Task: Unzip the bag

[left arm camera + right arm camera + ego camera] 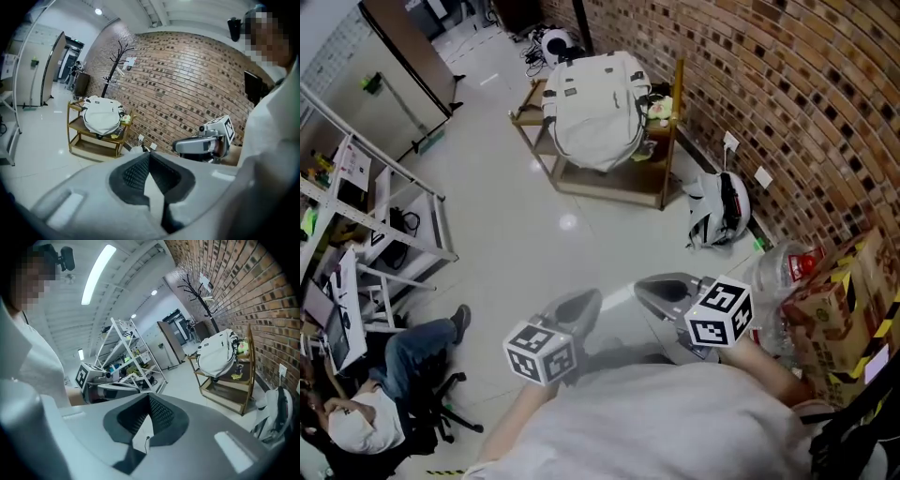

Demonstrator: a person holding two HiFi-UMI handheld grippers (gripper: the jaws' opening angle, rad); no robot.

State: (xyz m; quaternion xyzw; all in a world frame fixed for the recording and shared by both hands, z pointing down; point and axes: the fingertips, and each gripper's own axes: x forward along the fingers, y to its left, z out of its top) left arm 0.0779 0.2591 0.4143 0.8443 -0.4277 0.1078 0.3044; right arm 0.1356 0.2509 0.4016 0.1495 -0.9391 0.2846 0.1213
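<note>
**A:** State of the fingers (pixel 136 172) on the left gripper (pixel 149 154)?

**B:** Pressed together tip to tip, gripping nothing. Same on the right gripper (pixel 149 398): closed and empty.

**A:** And around them?

**B:** Held side by side, a little apart, close to the body, above bare glossy floor (pixel 516 216). Plenty of open floor ahead, right up to the bag (pixel 595 108).

**A:** Where exactly?

**B:** Well apart from both grippers, on the upper level of a low wooden shelf (pixel 661 192), beside the brick wall (pixel 787 84). White and bulky, but too far off to tell about the zipper.

**A:** Edges to mind?

**B:** To the right, near the right gripper, a clear plastic bag (pixel 780 281) and a cardboard box (pixel 848 300) with yellow-and-black tape. Further along the foot of the wall, a second pack (pixel 717 208) on the floor, below white sockets (pixel 731 142). To the left, a white metal rack (pixel 394 220) and a seated person (pixel 394 375) on an office chair. Past the shelf, a black coat stand (pixel 115 61).

**A:** Any writing?

**B:** Only black-and-white square markers on the cubes (pixel 719 314). Print on the box too blurred to read.
</note>
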